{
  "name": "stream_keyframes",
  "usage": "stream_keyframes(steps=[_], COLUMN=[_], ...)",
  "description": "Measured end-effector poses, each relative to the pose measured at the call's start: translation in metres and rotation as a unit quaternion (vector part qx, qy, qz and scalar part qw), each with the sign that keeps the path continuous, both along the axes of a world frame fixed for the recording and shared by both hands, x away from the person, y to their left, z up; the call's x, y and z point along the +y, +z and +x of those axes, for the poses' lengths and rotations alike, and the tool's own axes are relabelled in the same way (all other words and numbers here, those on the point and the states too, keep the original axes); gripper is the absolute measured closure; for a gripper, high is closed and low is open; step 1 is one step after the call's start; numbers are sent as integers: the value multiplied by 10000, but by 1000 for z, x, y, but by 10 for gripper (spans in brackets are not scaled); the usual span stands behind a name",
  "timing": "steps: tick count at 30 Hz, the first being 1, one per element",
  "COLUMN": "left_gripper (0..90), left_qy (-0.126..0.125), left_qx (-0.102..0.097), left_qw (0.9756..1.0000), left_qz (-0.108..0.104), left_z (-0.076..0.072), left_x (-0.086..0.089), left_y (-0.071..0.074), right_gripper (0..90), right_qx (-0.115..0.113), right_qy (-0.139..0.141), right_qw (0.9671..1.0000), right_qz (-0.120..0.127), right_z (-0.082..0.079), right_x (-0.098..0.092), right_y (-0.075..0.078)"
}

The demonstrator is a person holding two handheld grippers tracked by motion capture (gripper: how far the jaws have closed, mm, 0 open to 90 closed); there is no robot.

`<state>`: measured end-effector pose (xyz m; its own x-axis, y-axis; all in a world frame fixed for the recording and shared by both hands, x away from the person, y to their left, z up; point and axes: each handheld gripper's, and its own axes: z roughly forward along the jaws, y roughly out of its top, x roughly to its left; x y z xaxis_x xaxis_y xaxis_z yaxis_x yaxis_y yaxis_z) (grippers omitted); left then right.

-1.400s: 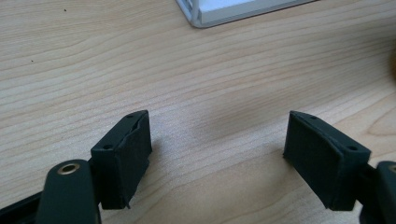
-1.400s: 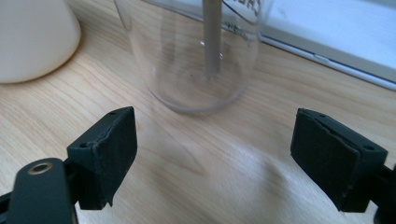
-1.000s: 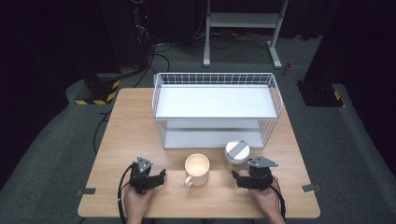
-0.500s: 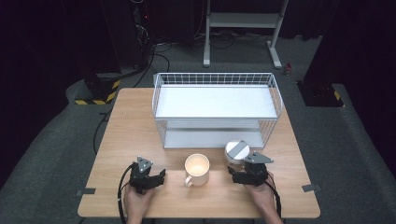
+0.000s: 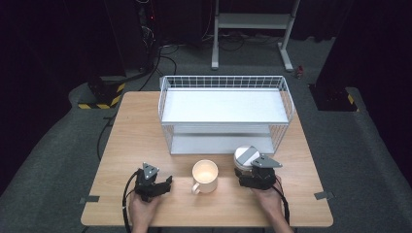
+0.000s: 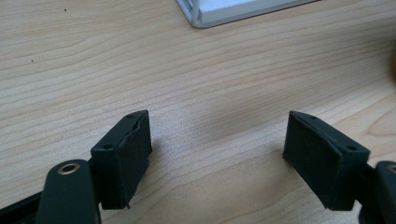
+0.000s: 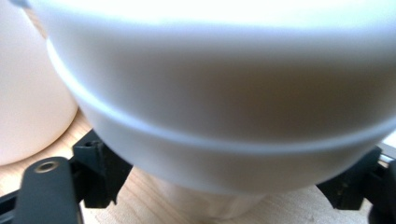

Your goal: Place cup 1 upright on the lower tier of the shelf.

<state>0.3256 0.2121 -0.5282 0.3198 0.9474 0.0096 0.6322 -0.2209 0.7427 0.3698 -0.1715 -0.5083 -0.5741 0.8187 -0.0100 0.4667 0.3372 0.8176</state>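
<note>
the right gripper (image 5: pixel 253 171) sits at the near right of the table (image 5: pixel 141 121), pushed up against a white lidded cup (image 5: pixel 245 158) that stands just in front of the wire shelf rack (image 5: pixel 223 114). in the right gripper view the cup (image 7: pixel 224 93) lies between the two black jaws, one at each side of its lower body. the jaws have just been closing in around it, but whether the pads already press on its wall i cannot tell, so i take this as a grasp being made, not a finished one. coming in low and level probably suits a tall, round cup.

the left gripper (image 5: pixel 154 180) rests at the near left, well apart from the cup, its jaws released and holding nothing over bare wood in the left gripper view (image 6: pixel 217 154); it seems parked out of the way.

a cream mug (image 5: pixel 205 175) stands between the two grippers, handle toward the near left, untouched. the rack's top tier looks bare, a likely place for the cup.
</note>
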Motion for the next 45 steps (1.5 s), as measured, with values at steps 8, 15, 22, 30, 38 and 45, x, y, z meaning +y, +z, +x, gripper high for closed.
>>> stream_keyframes(steps=[8,15,22,30,38,45], left_gripper=[234,233,232,231,230,230], left_qy=[-3,-3,-5,-3,-1,2], left_qx=[2,1,3,0,3,0], left_qw=[10000,10000,10000,10000,10000,10000], left_qz=[-6,-5,-8,-6,-8,-7], left_z=[0,0,0,0,0,0], left_x=[0,0,0,0,0,0], left_y=[0,0,0,0,0,0], right_gripper=[186,187,188,188,188,188], right_qx=[-104,-130,-163,-155,-110,-97], right_qy=[-95,-143,-168,-116,-139,-207], right_qw=[9999,9998,9997,9998,9998,9996], right_qz=[-39,-28,19,22,117,161], right_z=[0,1,2,6,11,16], right_x=[3,4,2,4,3,2], right_y=[0,-1,1,7,11,16])
